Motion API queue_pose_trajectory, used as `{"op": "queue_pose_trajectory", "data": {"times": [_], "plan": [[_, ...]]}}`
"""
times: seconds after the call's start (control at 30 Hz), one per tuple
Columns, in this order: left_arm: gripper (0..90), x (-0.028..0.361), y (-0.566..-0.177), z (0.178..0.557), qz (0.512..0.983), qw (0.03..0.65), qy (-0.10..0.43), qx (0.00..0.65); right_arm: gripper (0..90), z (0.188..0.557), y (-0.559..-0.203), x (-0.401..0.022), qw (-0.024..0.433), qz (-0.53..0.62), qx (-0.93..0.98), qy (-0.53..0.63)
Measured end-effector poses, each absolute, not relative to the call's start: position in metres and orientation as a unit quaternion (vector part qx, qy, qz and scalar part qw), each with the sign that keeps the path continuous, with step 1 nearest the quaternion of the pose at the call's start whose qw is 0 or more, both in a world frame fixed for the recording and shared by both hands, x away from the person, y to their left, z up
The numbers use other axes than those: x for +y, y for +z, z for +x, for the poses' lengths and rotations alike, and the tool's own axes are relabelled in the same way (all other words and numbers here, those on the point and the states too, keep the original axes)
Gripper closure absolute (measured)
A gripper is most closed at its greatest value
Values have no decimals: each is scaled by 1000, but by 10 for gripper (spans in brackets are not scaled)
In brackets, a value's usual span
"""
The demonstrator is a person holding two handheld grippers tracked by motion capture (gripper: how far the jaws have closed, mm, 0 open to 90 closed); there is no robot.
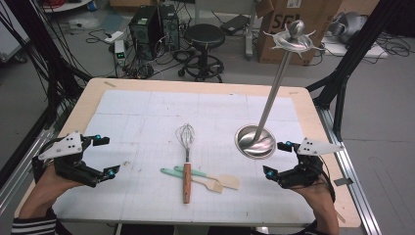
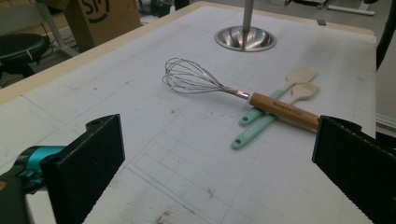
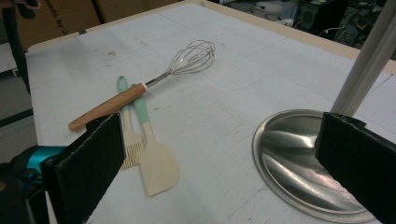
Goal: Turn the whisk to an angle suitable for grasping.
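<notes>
Both tools, left (image 1: 108, 155) and right (image 1: 278, 158), rest open and empty at the table (image 1: 88, 100) edges. The whisk (image 1: 186, 164) lies mid-table, its wooden handle across two spatulas (image 1: 205, 178). Grasp that handle squarely, lifting straight to leave them undisturbed.

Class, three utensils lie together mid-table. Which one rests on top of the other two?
The whisk: its wooden handle lies across the green handles of the spatula and the basting brush, and it alone has a wire head.
</notes>
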State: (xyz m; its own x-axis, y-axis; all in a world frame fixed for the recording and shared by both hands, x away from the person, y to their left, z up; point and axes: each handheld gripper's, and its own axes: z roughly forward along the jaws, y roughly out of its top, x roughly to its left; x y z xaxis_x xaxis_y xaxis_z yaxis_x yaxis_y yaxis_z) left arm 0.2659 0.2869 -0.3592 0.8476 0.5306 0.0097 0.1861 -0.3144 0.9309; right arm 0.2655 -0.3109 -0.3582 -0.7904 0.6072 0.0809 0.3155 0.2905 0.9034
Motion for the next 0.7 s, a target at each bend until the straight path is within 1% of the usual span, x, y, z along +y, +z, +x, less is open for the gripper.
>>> {"op": "queue_pose_trajectory", "data": {"times": [0.1,0.17,0.2,0.3,0.37,0.4,0.47,0.53,0.6,0.7], "plan": [[30,286,-359,266,794,541,159,228,1,263,-360,-313,138,290,794,516],[30,286,-356,267,791,545,150,232,1,262,-359,-315,141,294,793,516],[30,285,-355,266,791,544,156,234,1,262,-358,-315,142,296,792,515],[30,282,-352,267,797,531,170,230,1,260,-358,-315,144,297,790,516],[30,280,-352,271,801,528,158,232,1,260,-360,-314,142,296,795,510],[30,277,-349,275,814,508,152,238,1,259,-361,-313,141,297,797,507],[30,275,-346,277,818,498,160,238,1,260,-361,-313,143,296,799,504],[30,269,-339,278,827,490,170,218,1,260,-360,-312,142,295,798,506],[31,261,-329,282,830,496,160,200,1,261,-360,-311,141,294,798,507],[31,256,-323,286,833,493,156,197,1,262,-360,-311,140,294,799,505]]}}
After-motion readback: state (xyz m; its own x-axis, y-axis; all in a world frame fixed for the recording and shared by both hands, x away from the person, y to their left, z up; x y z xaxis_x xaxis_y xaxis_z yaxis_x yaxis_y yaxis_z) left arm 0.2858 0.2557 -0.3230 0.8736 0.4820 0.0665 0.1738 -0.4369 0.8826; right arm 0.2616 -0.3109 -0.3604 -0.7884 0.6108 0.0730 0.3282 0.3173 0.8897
